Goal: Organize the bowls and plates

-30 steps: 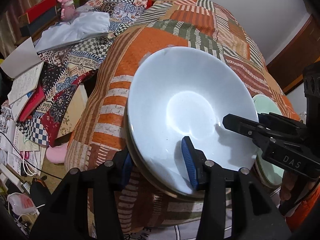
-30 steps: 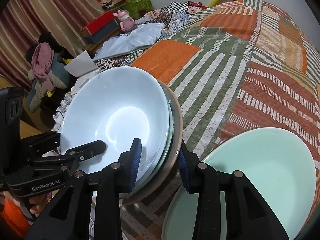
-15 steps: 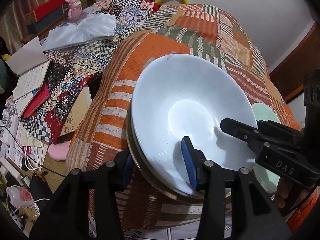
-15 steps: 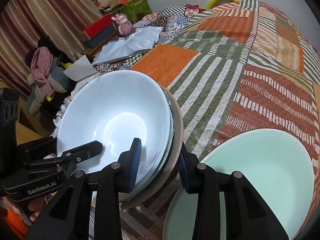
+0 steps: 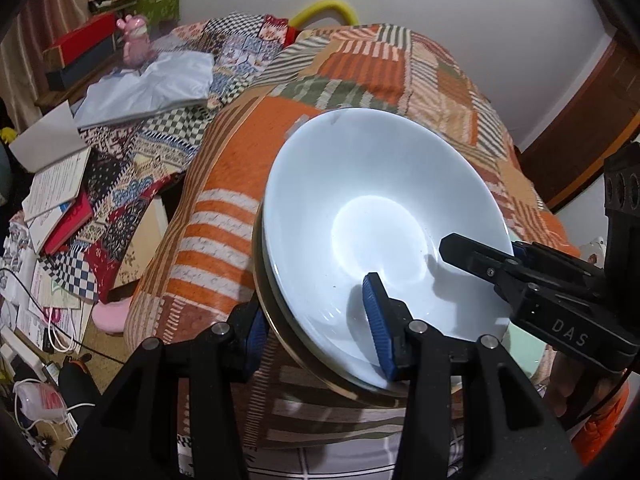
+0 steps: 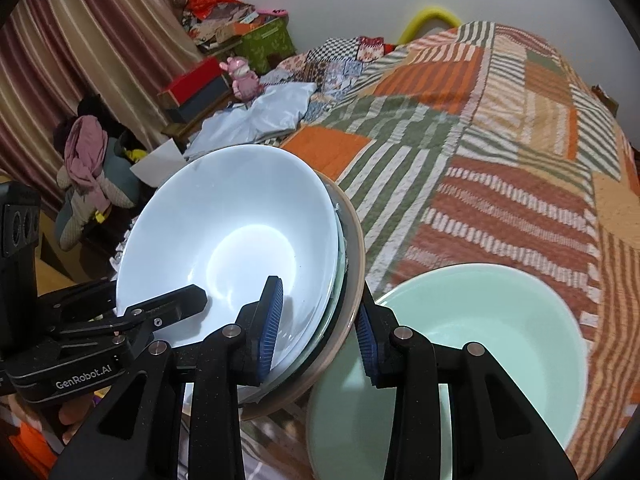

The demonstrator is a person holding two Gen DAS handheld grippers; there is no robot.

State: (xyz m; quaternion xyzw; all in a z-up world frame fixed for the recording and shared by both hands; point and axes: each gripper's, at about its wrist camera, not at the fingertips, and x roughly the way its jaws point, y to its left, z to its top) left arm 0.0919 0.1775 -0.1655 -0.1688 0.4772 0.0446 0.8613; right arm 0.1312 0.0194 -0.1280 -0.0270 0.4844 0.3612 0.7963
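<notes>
A stack of dishes, a white bowl (image 5: pixel 372 216) on top of thin plates with a tan rim, is held tilted above the patchwork bed. My left gripper (image 5: pixel 316 330) is shut on the stack's near rim. My right gripper (image 6: pixel 318 330) is shut on the opposite rim of the same stack (image 6: pixel 236 236); it shows at the right of the left wrist view (image 5: pixel 500 264). A pale green bowl (image 6: pixel 460 356) lies on the quilt just right of the stack.
The patchwork quilt (image 6: pixel 480 140) covers the bed. To the left are books and papers (image 5: pixel 56 196), a grey-blue cloth (image 5: pixel 148 88), a pink figurine (image 6: pixel 244 76), boxes and cables on the floor (image 5: pixel 36 360).
Both grippers have lifted the stack of dishes a little, still clamped on it. More of the room and wall shows behind. The green bowl stays on the quilt.
</notes>
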